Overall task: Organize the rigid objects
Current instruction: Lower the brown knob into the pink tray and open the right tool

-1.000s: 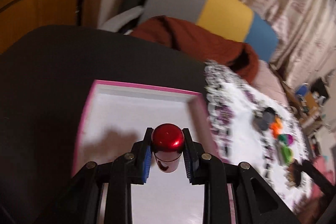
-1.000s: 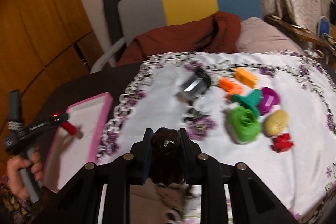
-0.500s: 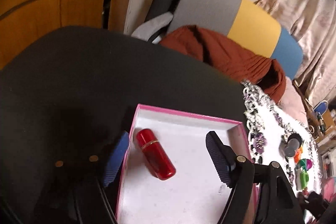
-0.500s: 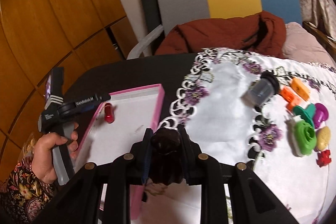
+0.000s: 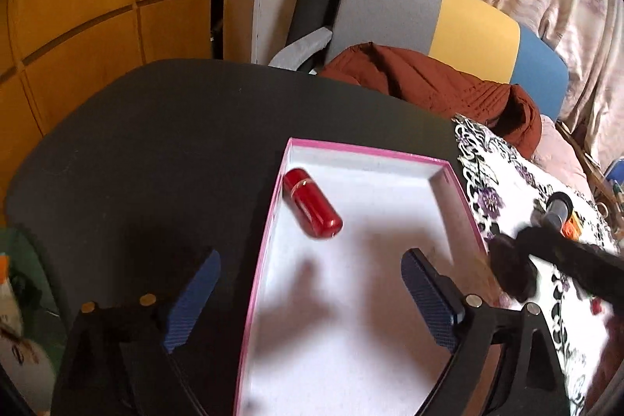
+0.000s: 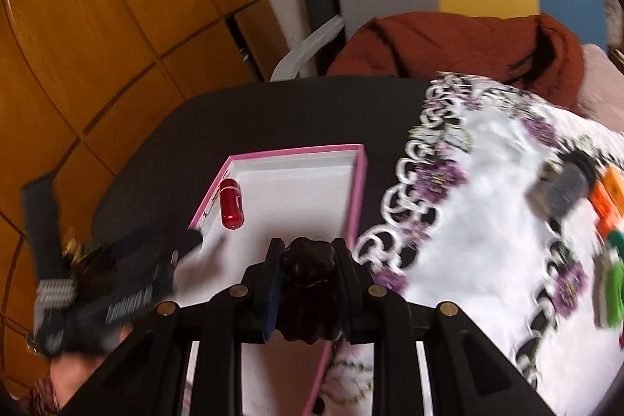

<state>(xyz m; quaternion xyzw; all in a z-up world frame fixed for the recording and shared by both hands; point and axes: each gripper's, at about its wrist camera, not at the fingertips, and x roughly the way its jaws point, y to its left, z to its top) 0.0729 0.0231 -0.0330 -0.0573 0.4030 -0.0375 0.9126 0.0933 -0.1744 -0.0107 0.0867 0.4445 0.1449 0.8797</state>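
The left gripper (image 5: 310, 293) is opening, nothing between its blue pads; the red capsule (image 5: 312, 204) lies just beyond them in the pink-rimmed tray (image 5: 269, 232), against its left wall. The right gripper (image 6: 308, 262) is clamped on a dark brown knobbly object (image 6: 308, 291) above the tray's near end

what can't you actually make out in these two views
- Dark brown object in the right gripper, right wrist view: the fingers cover its sides, so its identity is unclear.
- Coloured toys, right wrist view: motion-blurred and cut by the frame edge.
- Pink tray, left wrist view: its near end runs off the bottom edge.
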